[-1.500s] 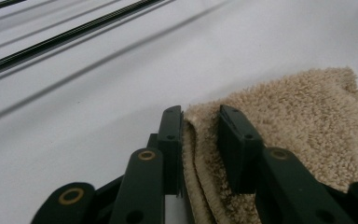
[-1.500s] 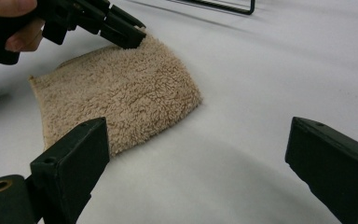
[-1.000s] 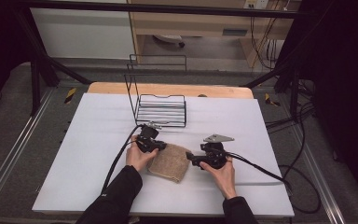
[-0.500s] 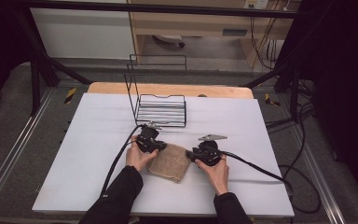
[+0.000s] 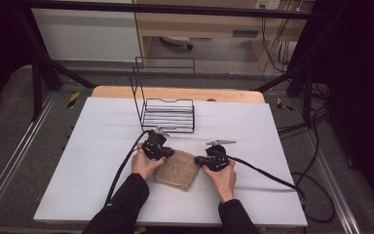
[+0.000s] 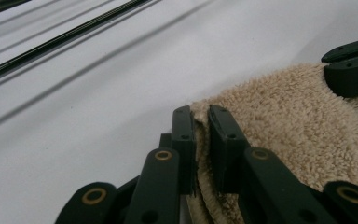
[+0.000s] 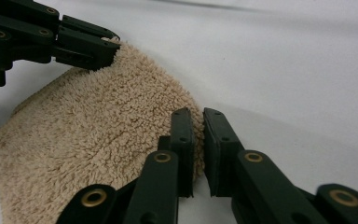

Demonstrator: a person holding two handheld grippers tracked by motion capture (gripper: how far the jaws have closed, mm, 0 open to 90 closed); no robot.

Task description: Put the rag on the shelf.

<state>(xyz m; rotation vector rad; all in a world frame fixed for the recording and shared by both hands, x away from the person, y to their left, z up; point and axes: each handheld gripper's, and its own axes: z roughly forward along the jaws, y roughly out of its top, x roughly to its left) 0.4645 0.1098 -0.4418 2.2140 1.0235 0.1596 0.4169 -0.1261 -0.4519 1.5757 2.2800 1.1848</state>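
Towel (image 5: 177,170), one, between two clamping tools.

A white counter (image 5: 102,146) with a pale wooden strip (image 5: 175,92) along its far edge stands on a grey floor (image 5: 9,122). Black frame bars (image 5: 39,68) rise at both sides of the counter. Beyond its far edge is a white panel (image 5: 85,34) and, beside that, a wooden shelf unit (image 5: 199,24). Black cables (image 5: 316,146) trail over the floor right of the counter, where the room is dark.
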